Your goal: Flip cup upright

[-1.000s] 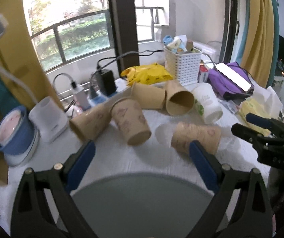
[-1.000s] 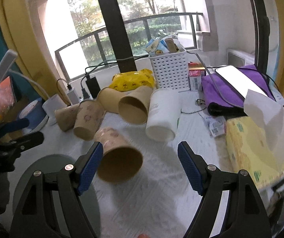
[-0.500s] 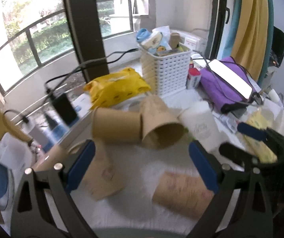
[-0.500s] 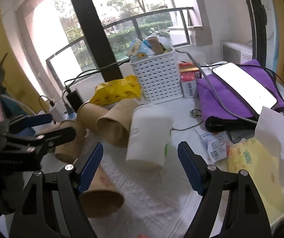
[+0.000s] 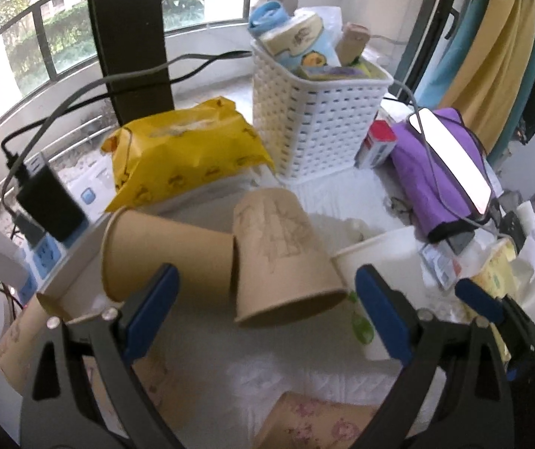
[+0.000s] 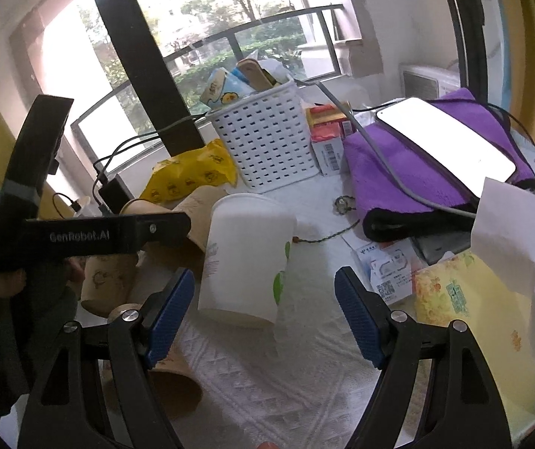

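Printed brown cup (image 5: 282, 258): lies on its side at the centre of the left wrist view, mouth toward 5 o'clock, faint line drawings on its wall; its base butts the plain brown cup at 9 o'clock.
Plain brown cup (image 5: 166, 254): also on its side, mouth facing 9 o'clock.
White cup (image 6: 247, 258): tipped over on the white cloth (image 6: 267, 385), mouth toward 6 o'clock in the right wrist view, green leaf print near the rim — it sits at 12 o'clock from the right gripper, ahead of the gap between the pads.
Left gripper (image 5: 267, 307): spread wide, holding nothing; the printed brown cup lies between its blue pads (image 5: 151, 310), and whether either pad touches it cannot be told.
Right gripper (image 6: 263, 321): spread wide and empty — pads apart from the white cup.
Other cups: a pink-patterned cup (image 5: 316, 422) at 6 o'clock of the left view, lying down; another brown cup (image 5: 20, 340) at 8 o'clock.
White basket (image 5: 316, 127): at 1 o'clock, packed with packets.
Yellow bag (image 5: 185, 153): at 11 o'clock, just behind the cups.
Purple cloth (image 6: 409, 172): at 2 o'clock in the right view, a phone (image 6: 443, 138) resting on it.
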Motion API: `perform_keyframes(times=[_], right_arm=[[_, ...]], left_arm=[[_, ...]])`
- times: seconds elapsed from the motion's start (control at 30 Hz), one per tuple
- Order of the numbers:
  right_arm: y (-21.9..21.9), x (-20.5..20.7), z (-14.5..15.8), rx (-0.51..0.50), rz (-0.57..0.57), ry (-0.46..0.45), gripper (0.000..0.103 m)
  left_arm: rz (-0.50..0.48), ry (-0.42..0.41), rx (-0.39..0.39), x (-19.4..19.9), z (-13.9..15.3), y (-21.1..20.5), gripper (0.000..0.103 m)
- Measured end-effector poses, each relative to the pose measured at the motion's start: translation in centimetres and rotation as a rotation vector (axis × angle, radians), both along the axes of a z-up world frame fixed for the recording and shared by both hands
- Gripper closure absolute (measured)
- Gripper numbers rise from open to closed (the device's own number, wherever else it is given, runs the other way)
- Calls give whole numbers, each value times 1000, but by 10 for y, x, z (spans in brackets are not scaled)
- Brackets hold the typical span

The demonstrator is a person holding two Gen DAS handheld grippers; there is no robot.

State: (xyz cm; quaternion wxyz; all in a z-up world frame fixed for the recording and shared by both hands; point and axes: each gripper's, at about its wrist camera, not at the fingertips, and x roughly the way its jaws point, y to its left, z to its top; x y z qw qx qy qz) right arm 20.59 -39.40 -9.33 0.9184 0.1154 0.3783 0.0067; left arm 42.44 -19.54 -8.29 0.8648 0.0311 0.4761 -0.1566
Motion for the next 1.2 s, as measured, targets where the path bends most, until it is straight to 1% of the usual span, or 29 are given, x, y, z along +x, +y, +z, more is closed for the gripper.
perform_keyframes(times=[0.1, 0.17, 0.23, 0.33, 0.43, 0.5, 0.57, 0.63, 0.77, 0.83, 0.93, 1.0, 1.1, 1.2], right_arm=[[-1, -1, 1, 2, -5, -4, 23], [-2, -2, 1, 3, -11, -8, 23], [-4, -3, 2, 5, -17, -10, 23], [-5, -4, 3, 9, -25, -15, 23], [-6, -5, 4, 13, -27, -17, 23], [-6, -4, 4, 13, -26, -19, 23], [-6, -4, 4, 13, -25, -19, 23], [-7, -5, 4, 15, -29, -21, 23], [-8, -5, 4, 21, -34, -21, 23], [-8, -6, 4, 20, -34, -22, 23], [-8, -6, 4, 23, -38, -23, 23], [-9, -7, 5, 25, -40, -25, 23], [-9, -8, 5, 27, -42, -27, 23], [-9, -8, 4, 28, -40, -22, 23]], left_arm=[[0, 8, 20, 6, -3, -6, 7], [-8, 12, 14, 8, -2, -10, 8], [-12, 15, 13, 7, 0, -13, 14], [-37, 24, 17, 4, -1, -21, 17], [-47, 5, 63, 3, -5, -25, 20], [-42, 7, 60, 4, -3, -24, 23], [-32, 9, 68, 4, -2, -22, 30], [-39, 15, 70, -1, 0, -21, 34], [-64, 2, 109, -3, -5, -29, 34], [-68, 10, 95, -2, -4, -31, 34], [-77, 7, 108, -1, -5, -36, 34], [-87, 19, 110, 0, -5, -40, 34], [-95, 10, 130, -2, -5, -42, 35], [-100, 7, 136, -6, -5, -42, 37]])
